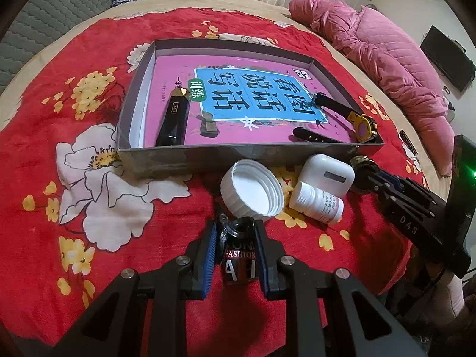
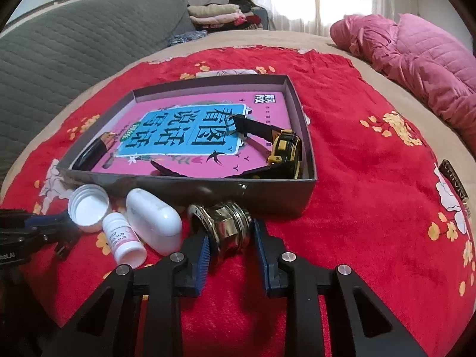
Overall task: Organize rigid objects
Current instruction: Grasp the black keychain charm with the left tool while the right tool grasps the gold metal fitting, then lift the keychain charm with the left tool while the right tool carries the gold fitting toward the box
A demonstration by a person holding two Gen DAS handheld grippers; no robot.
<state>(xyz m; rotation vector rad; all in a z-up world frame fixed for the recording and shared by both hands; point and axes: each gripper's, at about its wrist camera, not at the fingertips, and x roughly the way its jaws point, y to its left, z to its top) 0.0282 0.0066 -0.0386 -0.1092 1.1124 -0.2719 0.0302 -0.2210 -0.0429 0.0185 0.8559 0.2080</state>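
Two hand-held grippers each clamp a small thing on the red flowered blanket (image 1: 35, 160) spread over the bed. The left hand-held gripper (image 1: 235, 232) has its blue-padded fingers (image 1: 210, 247) pressed against a small black bottle (image 1: 239, 255) with white lettering, which lies on the blanket just in front of a white cap (image 1: 253, 190) resting open side up. The right hand-held gripper (image 2: 230, 235) is closed around a shiny metal fitting (image 2: 224, 223), which sits just beside the near wall of a shallow grey box (image 2: 190, 192). Between the two grippers lie a white earbud case (image 2: 153, 221) and a small white pill bottle (image 2: 123, 239) on its side, the two touching, both near the box's front wall. Inside the box, a pink book (image 1: 238, 95) with a blue title panel covers the floor; a black lighter (image 1: 174, 119) with a gold tip lies on its left part, and a yellow-faced watch (image 2: 285, 151) with a black strap lies in the right near corner. Beyond the blanket, a pink quilted jacket (image 2: 416, 56) is heaped on the bed, and a grey quilted sofa (image 2: 74, 44) stands to the left.
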